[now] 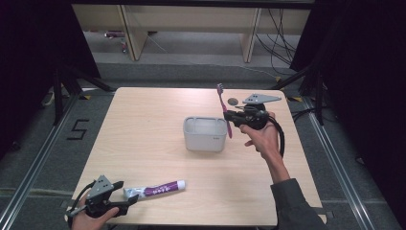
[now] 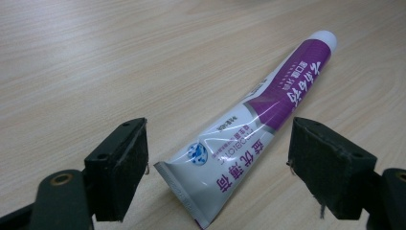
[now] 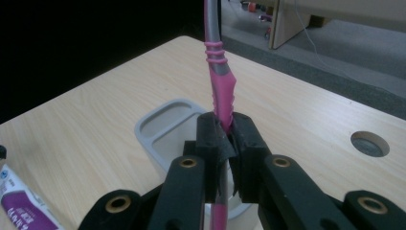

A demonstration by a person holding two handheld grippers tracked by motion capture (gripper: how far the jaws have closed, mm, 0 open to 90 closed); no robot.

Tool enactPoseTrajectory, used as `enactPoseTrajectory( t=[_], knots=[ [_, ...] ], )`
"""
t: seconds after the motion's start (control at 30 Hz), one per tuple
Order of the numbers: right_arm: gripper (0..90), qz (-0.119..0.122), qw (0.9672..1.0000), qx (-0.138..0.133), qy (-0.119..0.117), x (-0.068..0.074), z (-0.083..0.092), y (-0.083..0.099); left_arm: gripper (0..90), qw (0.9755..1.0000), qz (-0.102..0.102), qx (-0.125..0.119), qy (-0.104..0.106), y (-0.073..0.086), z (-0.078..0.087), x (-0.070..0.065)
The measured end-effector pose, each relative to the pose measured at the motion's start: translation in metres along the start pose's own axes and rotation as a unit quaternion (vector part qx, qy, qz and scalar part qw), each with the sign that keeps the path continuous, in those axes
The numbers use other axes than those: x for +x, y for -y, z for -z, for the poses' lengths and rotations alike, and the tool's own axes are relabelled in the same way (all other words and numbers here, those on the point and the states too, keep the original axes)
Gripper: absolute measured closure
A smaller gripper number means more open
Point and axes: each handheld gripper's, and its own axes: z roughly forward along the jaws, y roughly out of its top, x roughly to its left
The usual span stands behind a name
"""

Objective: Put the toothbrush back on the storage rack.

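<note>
**Toothbrush held over the holder, toothpaste between open jaws**

Right of centre in the high view, our right gripper (image 1: 231, 116) is clamped on the pink toothbrush (image 1: 223, 109), which stands nearly upright with its bristle end toward the top of the frame and its lower end just beside the right edge of the grey holder (image 1: 205, 134). Seen from the right gripper view, the two black jaws press tight on the pink handle (image 3: 223, 98), with the holder's compartments (image 3: 165, 125) below and behind them.

At the lower left of the high view, our left gripper (image 1: 125, 202) sits low on the table (image 1: 143, 124) at the flat end of the toothpaste tube (image 1: 154, 189). Its jaws stand wide apart in the left gripper view, one on each side of the tube (image 2: 249, 129), touching neither side. The tube lies flat, its cap pointing toward the upper right of that frame.
</note>
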Motion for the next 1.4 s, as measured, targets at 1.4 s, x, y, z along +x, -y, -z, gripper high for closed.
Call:
enactPoseTrajectory(
  t=[1.4],
  knots=[
    [83.1,-0.022,0.9981,-0.035,0.047,-0.018,-0.056,0.004,21.1,1.0,-0.001,-0.004,0.003,0.0,0.0,0.0]
  ],
)
